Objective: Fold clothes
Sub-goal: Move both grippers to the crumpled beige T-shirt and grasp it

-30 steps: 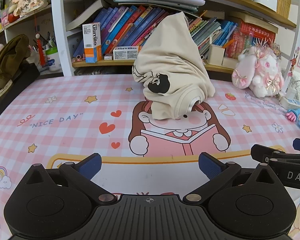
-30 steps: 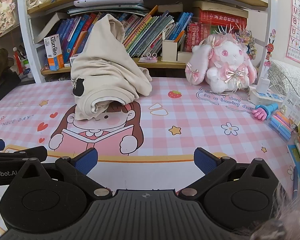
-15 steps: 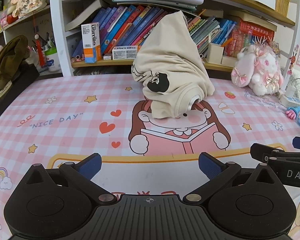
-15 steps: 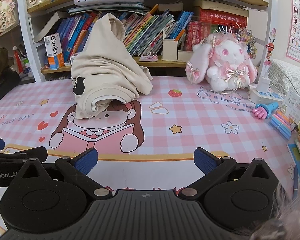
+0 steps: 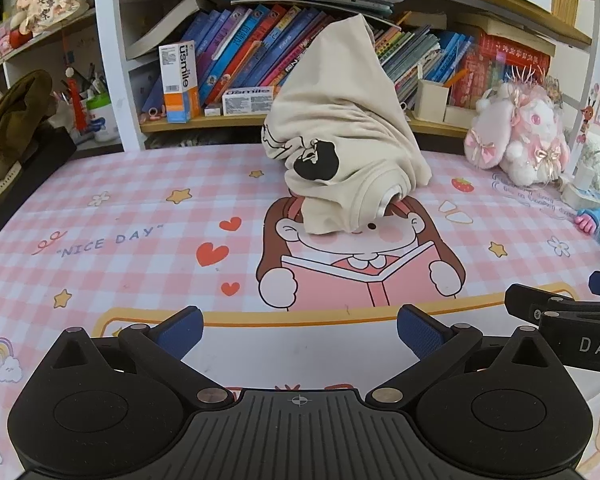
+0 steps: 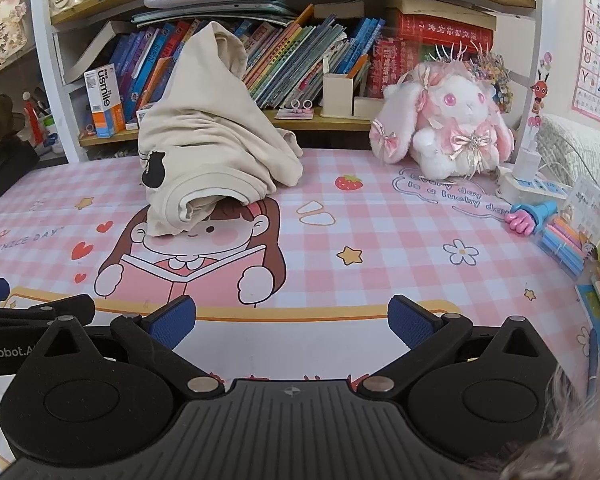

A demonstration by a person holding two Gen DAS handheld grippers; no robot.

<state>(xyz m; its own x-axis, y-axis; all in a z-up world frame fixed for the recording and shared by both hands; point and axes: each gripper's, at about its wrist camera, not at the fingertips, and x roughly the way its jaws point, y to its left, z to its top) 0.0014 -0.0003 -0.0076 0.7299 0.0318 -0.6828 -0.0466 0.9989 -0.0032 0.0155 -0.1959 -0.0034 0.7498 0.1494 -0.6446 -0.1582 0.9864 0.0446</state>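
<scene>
garment: cream sweatshirt [image 5: 340, 128] heaped unfolded against bookshelf [image 5: 340, 122] | left gripper [image 5: 300, 330]: released, well short of sweatshirt | right gripper [image 6: 292, 320]: released, likewise short, empty

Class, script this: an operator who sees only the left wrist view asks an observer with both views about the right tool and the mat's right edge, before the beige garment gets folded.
Operator: Is the right tool holding anything?
Observer: No. It is open, its fingers wide apart over bare mat, well short of the beige garment.
Operator: Is there anything by the mat's right edge to avoid?
Observer: Yes. A pack of coloured markers lies there, with a blue pen nearer the tool.
</scene>
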